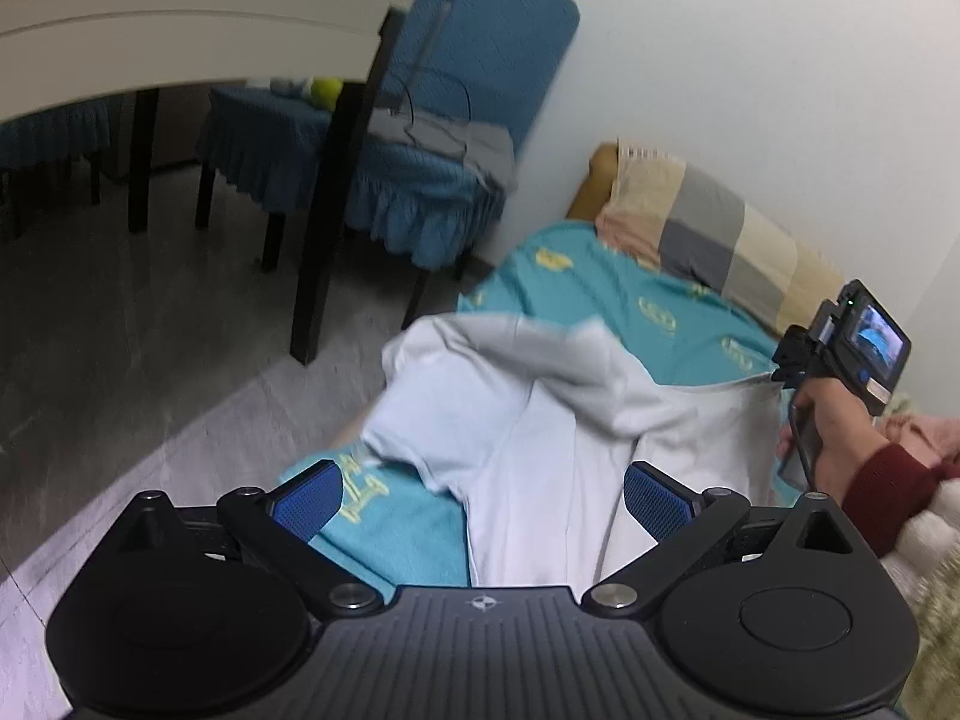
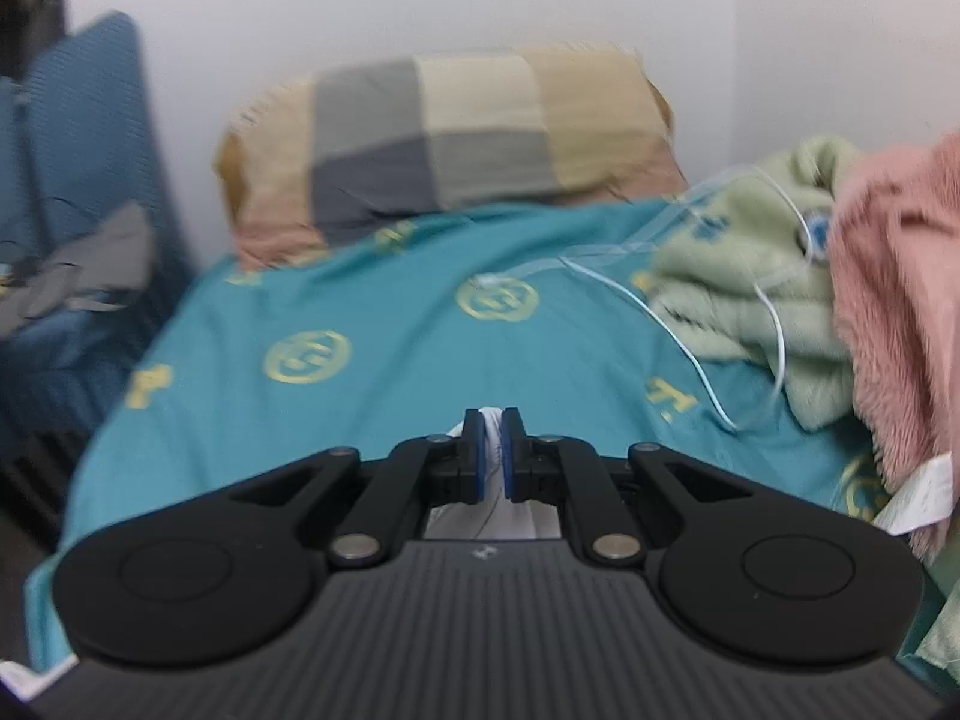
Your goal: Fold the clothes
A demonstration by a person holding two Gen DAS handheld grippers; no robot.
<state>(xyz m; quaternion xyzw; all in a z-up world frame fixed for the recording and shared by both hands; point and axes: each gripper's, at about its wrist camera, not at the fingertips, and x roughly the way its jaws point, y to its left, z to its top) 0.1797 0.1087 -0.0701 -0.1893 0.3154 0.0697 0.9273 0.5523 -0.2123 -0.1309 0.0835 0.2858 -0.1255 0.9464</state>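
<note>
Two handheld grippers work over a bed covered by a teal sheet (image 2: 384, 312) with yellow emblems. We see a pale grey garment (image 1: 540, 408) lying rumpled across the near part of the sheet, one section folded over itself. Our right gripper (image 2: 493, 450) has its blue pads pressed together on a pinch of the garment's pale cloth, held above the sheet. Our left gripper (image 1: 480, 498) hangs over the garment's near end with its jaws spread wide and nothing between them. A patchwork pillow (image 2: 444, 138) lies at the head of the bed; green and pink fleece (image 2: 840, 252) is heaped to the right. We judge the garment is being spread out; next, the left gripper needs a matching edge.
</note>
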